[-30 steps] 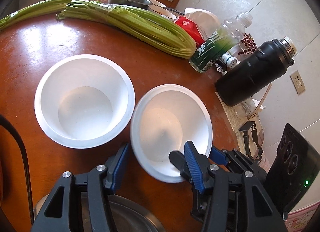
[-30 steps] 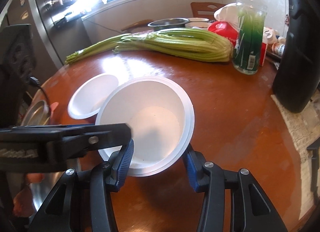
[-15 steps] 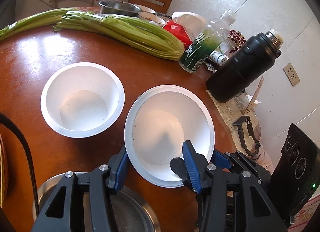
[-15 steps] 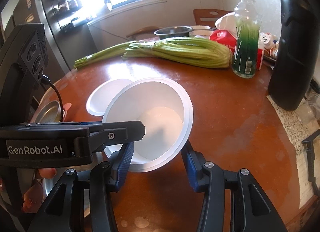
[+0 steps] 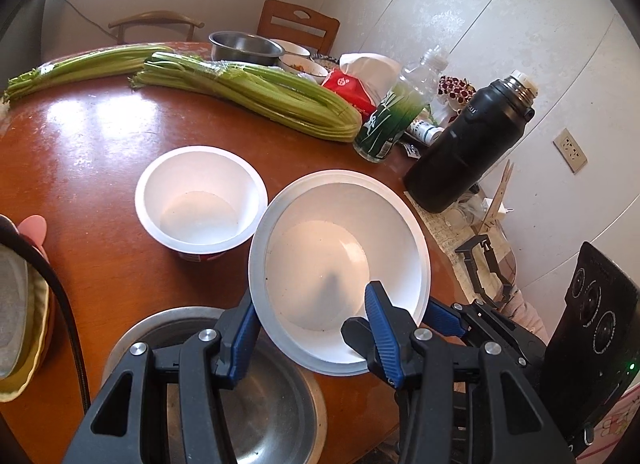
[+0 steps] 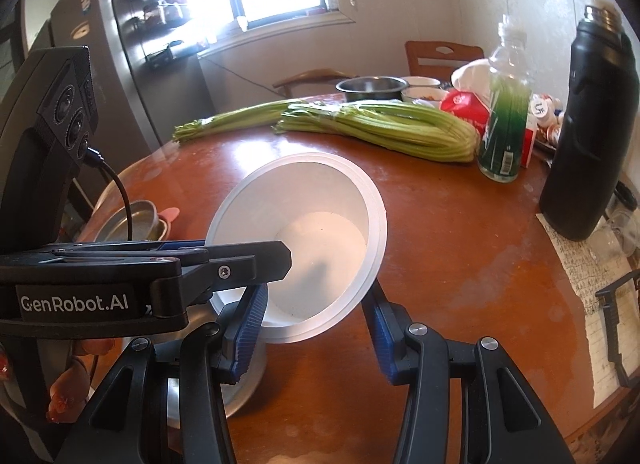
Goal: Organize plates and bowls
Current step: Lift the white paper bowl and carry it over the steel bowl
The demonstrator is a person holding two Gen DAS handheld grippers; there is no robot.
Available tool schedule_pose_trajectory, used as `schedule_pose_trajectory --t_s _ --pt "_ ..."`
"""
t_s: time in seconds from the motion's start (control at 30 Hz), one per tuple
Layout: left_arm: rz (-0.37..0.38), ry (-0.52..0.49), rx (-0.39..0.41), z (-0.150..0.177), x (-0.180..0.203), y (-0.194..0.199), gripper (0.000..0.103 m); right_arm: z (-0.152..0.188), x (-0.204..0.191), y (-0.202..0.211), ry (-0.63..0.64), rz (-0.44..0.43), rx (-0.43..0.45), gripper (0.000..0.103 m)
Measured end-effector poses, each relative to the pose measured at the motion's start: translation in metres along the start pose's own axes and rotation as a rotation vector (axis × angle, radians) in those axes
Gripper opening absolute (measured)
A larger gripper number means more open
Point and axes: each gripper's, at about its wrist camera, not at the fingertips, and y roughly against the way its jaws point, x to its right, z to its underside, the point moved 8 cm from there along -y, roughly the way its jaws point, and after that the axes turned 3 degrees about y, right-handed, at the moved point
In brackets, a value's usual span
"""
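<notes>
A white bowl (image 5: 340, 248) hangs tilted above the brown table (image 5: 100, 151). My right gripper (image 6: 316, 316) is shut on its lower wall, one blue pad on each side. My left gripper (image 5: 312, 316) straddles the bowl's near rim: one finger lies inside, the other beside the outer wall, and the pads stand apart. In the right wrist view the left gripper (image 6: 240, 260) reaches in from the left over the white bowl (image 6: 320, 232). A second white bowl (image 5: 200, 199) with a red label stands on the table. A steel dish (image 5: 264, 408) lies below the held bowl.
Stacked dishes (image 5: 20, 328) sit at the left table edge. Celery bunches (image 5: 248, 95), a green bottle (image 5: 396, 115), a black flask (image 5: 468, 147) and a steel pot (image 5: 244, 47) line the far side. Paper (image 6: 588, 276) covers the right edge. A person's fingers (image 6: 68, 392) show at lower left.
Both grippers rose and drew back together, carrying the white bowl up off the table and tipping it more. The steel dish came into view beneath it. The second bowl stayed put.
</notes>
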Motion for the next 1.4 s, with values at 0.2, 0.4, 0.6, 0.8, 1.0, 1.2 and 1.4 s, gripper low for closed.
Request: schedule_pose_trajectory --t_s 0.2,0.4,0.6,0.8,1.0,1.2,1.4 --pt "-0.001 0.003 0.034 0.004 -0.004 0.021 0.051 -0.003 -0.016 0.01 0.024 -0.006 0.019 0.051" --pt "-0.014 0.005 0.061 0.009 -0.011 0.038 0.051 -0.003 -0.034 0.016 0.05 -0.019 0.028 0.051" --pt "-0.032 0.013 0.085 0.014 -0.018 0.055 0.051 -0.005 -0.049 0.019 0.069 -0.039 0.033 0.051" --pt "-0.057 0.015 0.102 0.021 -0.024 0.065 0.051 0.0 -0.063 0.019 0.086 -0.058 0.029 0.051" --pt "-0.066 0.025 0.115 0.027 -0.029 0.073 0.051 0.002 -0.073 0.022 0.101 -0.07 0.028 0.051" --pt "-0.077 0.033 0.12 0.034 -0.033 0.078 0.051 0.007 -0.079 0.022 0.112 -0.083 0.019 0.051" --pt "-0.087 0.046 0.117 0.041 -0.038 0.079 0.051 0.013 -0.086 0.021 0.122 -0.099 0.004 0.051"
